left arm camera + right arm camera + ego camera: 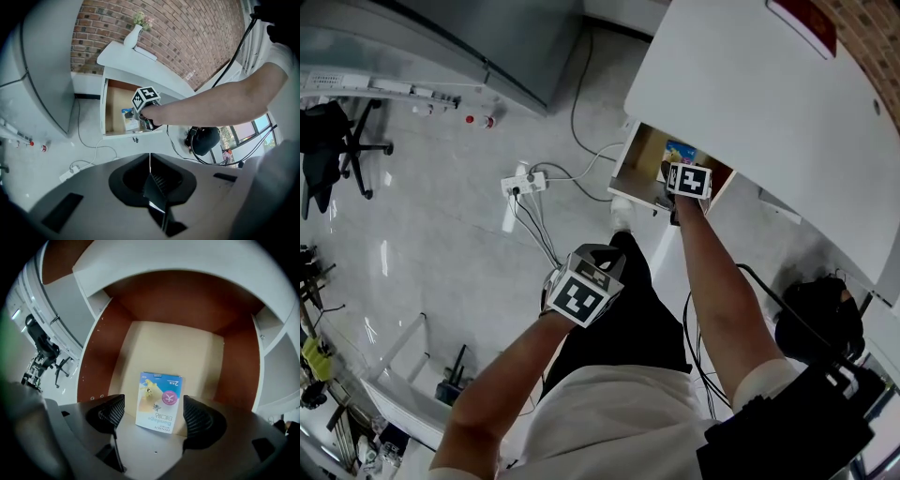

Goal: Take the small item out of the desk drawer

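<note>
The desk drawer (630,192) stands pulled out under the white desk top (750,94). A small blue and white box (159,401) lies flat on the drawer's pale floor (173,348). My right gripper (154,413) points steeply down into the drawer, open, with one pad on each side of the box and neither touching it. From the head view its marker cube (689,180) sits over the drawer beside the box (680,150). My left gripper (581,292) hangs lower, out over the floor in front of the drawer, shut (151,176) and empty.
A white power strip (525,183) with trailing cables lies on the floor left of the drawer. A black bag (820,319) sits at the right. A grey cabinet (487,37) and an office chair (328,150) stand further off. A white vase (132,35) stands on the desk.
</note>
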`<action>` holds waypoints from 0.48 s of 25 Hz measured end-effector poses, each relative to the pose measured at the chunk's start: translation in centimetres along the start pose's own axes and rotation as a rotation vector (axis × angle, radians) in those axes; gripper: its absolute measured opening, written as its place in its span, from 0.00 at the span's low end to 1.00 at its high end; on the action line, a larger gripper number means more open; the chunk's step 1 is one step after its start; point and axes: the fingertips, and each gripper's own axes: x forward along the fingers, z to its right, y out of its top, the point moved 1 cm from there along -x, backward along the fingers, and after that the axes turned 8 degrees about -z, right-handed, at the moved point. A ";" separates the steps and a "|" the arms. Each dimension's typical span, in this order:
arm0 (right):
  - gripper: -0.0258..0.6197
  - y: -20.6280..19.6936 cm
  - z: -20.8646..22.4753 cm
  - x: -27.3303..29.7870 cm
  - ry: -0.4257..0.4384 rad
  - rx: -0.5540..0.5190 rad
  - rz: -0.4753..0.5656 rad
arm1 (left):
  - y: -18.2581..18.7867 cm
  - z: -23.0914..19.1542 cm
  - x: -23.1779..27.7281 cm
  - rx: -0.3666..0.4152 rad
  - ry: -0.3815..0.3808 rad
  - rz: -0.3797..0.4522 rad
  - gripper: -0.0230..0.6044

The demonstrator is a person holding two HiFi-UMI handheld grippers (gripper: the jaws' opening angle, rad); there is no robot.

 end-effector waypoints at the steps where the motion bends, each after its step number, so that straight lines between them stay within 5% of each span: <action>1: 0.62 0.2 0.0 0.5 0.001 0.010 -0.012 | 0.1 -0.2 0.2 0.000 -0.002 -0.003 0.08; 12: 0.66 0.7 0.8 3.9 -0.090 0.087 -0.073 | -0.5 -1.7 1.5 -0.042 -0.024 -0.016 0.08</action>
